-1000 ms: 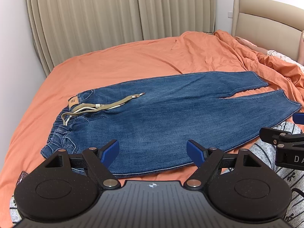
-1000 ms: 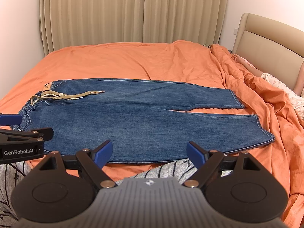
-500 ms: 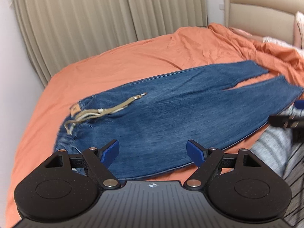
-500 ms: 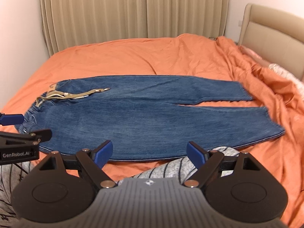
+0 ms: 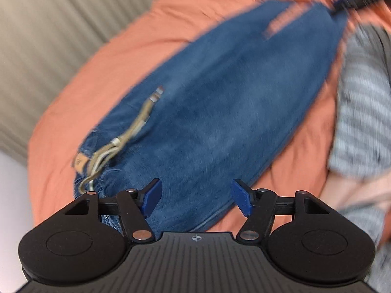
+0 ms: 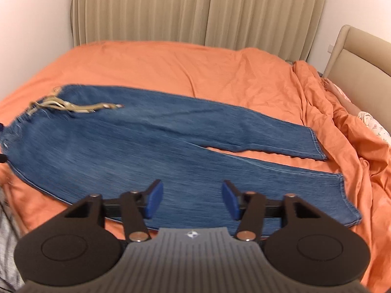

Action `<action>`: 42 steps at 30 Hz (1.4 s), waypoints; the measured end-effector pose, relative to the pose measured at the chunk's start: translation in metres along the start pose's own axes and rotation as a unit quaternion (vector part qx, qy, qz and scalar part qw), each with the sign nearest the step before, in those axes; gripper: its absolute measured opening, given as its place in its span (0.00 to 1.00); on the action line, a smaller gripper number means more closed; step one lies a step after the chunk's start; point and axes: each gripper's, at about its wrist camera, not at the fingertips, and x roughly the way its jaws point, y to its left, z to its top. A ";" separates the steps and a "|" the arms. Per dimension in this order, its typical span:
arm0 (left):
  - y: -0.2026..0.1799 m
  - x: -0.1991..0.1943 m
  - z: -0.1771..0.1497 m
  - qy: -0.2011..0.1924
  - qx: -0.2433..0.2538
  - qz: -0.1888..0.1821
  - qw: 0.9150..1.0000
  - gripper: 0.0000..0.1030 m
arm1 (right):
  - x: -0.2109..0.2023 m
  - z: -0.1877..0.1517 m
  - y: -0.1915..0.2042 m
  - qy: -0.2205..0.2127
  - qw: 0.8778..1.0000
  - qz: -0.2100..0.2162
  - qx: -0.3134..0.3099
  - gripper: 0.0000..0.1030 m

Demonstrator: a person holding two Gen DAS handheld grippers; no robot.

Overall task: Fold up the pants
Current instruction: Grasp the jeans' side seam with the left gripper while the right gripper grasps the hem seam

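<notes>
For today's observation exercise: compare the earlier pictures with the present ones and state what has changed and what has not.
Both grippers came nearer the jeans, and the left wrist view has tilted. The left gripper and right gripper are closing, pads not yet pressing denim. The jeans stay spread flat on the orange bedcover, unfolded.

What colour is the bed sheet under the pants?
Orange. The sheet shows best in the right wrist view.

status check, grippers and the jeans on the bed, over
Left gripper and right gripper: jaws closing, nothing pinched yet. Jeans flat on orange bedspread, unfolded. Tan drawstring loose across waistband, nothing else in the way.
</notes>
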 end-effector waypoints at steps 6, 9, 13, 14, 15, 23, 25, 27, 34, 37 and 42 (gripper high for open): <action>-0.004 0.058 -0.022 0.103 0.142 -0.023 0.984 0.67 | 0.032 0.015 -0.046 0.062 0.998 -0.004 0.014 0.18; -0.007 0.080 -0.029 0.137 0.160 -0.044 0.977 0.67 | 0.045 0.017 -0.063 0.080 0.997 -0.005 0.009 0.18; -0.015 0.091 -0.034 0.155 0.194 -0.049 0.967 0.69 | 0.058 0.019 -0.086 0.109 0.994 -0.017 0.000 0.18; -0.016 0.092 -0.034 0.158 0.195 -0.046 0.967 0.69 | 0.060 0.019 -0.093 0.115 0.993 -0.019 -0.005 0.18; -0.017 0.094 -0.035 0.162 0.191 -0.038 0.967 0.69 | 0.063 0.019 -0.100 0.121 0.992 -0.021 -0.011 0.18; -0.021 0.059 -0.046 0.093 0.150 0.026 0.984 0.12 | 0.072 -0.003 -0.171 0.170 0.983 -0.036 -0.054 0.18; -0.016 0.043 -0.046 0.069 0.120 0.047 0.989 0.12 | 0.074 -0.015 -0.181 0.179 0.980 -0.039 -0.082 0.19; -0.010 0.029 -0.046 0.047 0.089 0.068 0.993 0.11 | 0.078 -0.030 -0.186 0.187 0.973 -0.049 -0.123 0.20; 0.002 0.006 -0.032 0.021 0.027 0.099 0.995 0.11 | 0.087 -0.078 -0.175 0.180 0.940 -0.078 -0.280 0.46; 0.003 0.000 -0.021 0.023 0.014 0.104 0.994 0.11 | 0.094 -0.088 -0.165 0.179 0.922 -0.084 -0.334 0.40; 0.005 0.007 -0.005 0.025 -0.002 0.110 0.994 0.11 | 0.105 -0.092 -0.157 0.164 0.904 -0.101 -0.381 0.06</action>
